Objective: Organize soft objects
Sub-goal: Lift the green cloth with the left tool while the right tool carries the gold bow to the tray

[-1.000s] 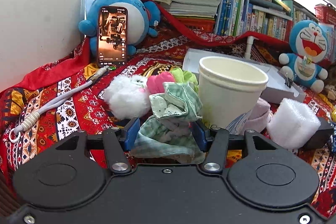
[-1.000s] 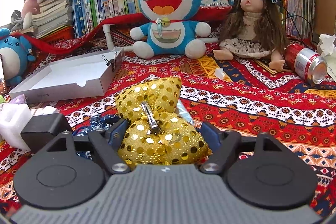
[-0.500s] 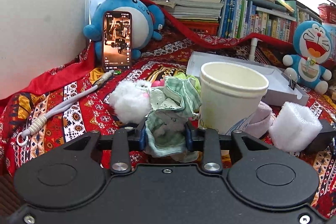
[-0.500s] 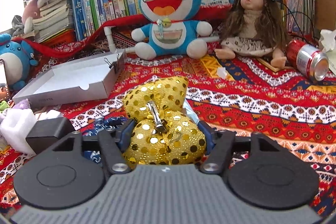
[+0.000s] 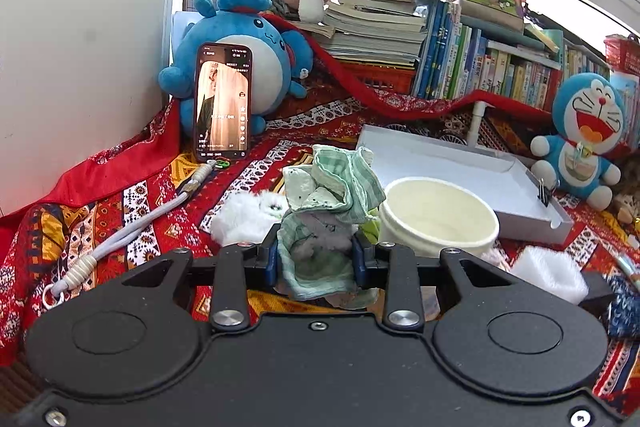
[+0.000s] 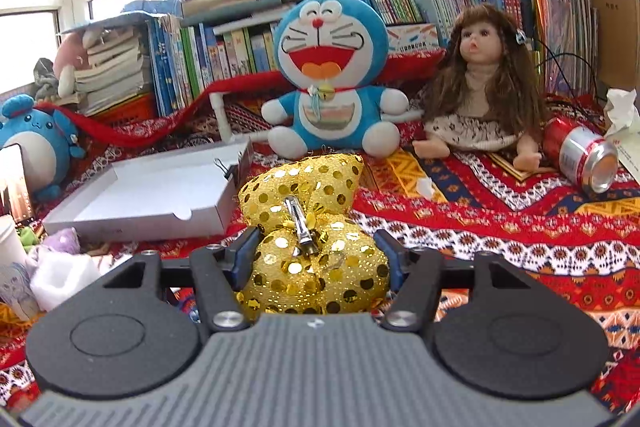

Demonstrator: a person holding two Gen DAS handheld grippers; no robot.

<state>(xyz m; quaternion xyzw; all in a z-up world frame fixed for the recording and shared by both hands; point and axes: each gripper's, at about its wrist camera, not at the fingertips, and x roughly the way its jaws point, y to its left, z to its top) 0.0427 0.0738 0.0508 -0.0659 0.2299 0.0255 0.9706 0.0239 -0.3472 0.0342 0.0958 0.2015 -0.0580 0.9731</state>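
My left gripper [image 5: 315,255] is shut on a green checked cloth bundle [image 5: 332,195] and holds it lifted above the patterned blanket, beside a cream cup [image 5: 438,217]. A white fluffy toy [image 5: 244,217] lies just left of it. My right gripper [image 6: 316,259] is shut on a gold sequined bow [image 6: 308,223] with a metal clip, raised off the blanket. An open white box [image 6: 148,193] sits to its left and also shows in the left wrist view [image 5: 460,167].
A Doraemon plush [image 6: 330,83], a doll [image 6: 480,83] and a red can [image 6: 582,159] sit at the back right. A blue plush [image 5: 240,67] props a phone [image 5: 223,103]. Books line the back. White foam [image 5: 548,273] and a cord [image 5: 132,227] lie on the blanket.
Both grippers closed on their objects and lifted them: the left raised the green cloth above the cup's rim, the right raised the gold bow.
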